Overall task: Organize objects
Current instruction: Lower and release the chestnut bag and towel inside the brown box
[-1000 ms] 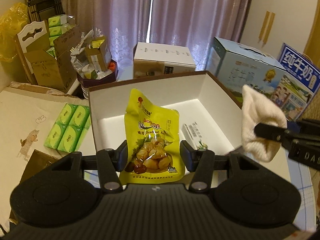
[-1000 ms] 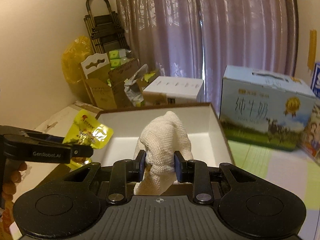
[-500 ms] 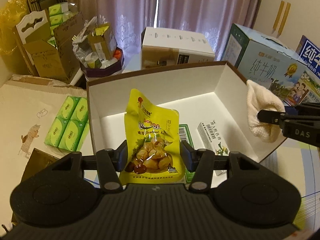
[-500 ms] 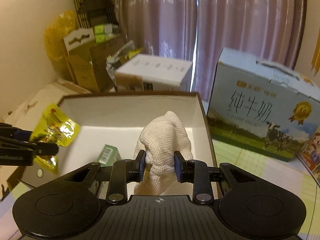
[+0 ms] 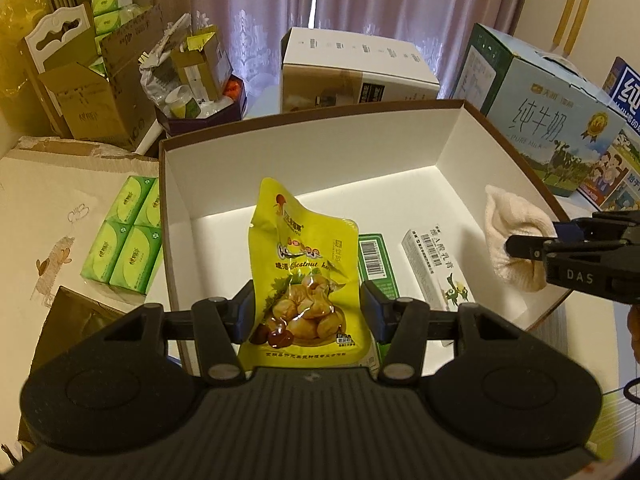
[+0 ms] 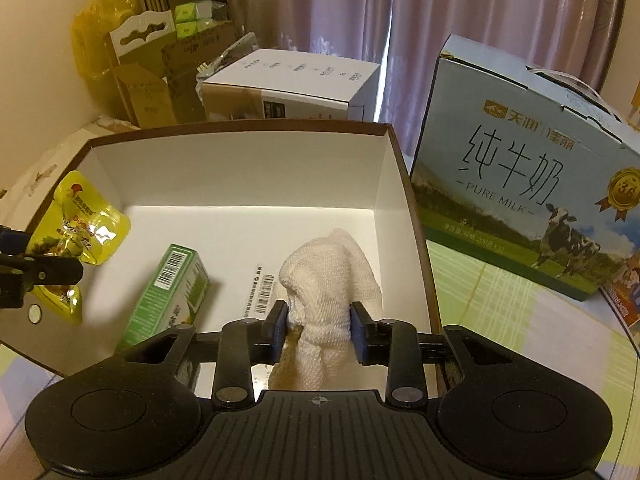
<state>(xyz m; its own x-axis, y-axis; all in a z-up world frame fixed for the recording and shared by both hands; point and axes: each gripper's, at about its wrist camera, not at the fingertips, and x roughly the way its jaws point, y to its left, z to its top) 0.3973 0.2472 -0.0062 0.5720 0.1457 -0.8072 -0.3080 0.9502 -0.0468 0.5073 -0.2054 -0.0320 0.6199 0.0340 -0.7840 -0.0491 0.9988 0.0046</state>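
Note:
My left gripper (image 5: 306,312) is shut on a yellow chestnut snack pouch (image 5: 304,272) and holds it over the near left part of the open white box with a brown rim (image 5: 304,152). My right gripper (image 6: 319,330) is shut on a cream knitted cloth (image 6: 332,276) and holds it inside the box by its right wall. In the left wrist view the cloth (image 5: 514,236) hangs at the box's right edge. A green carton (image 6: 168,292) and a white carton (image 5: 434,264) lie on the box floor.
Blue milk cartons (image 6: 528,176) stand right of the box. A white shipping box (image 5: 352,68) stands behind it. Green tissue packs (image 5: 128,236) lie to the left on cardboard. Open brown boxes (image 5: 92,88) with clutter stand at the back left, before a curtain.
Both grippers have moved forward and down over the box with their loads. The cloth now hangs lower inside the box. The cartons on the box floor have come into fuller view.

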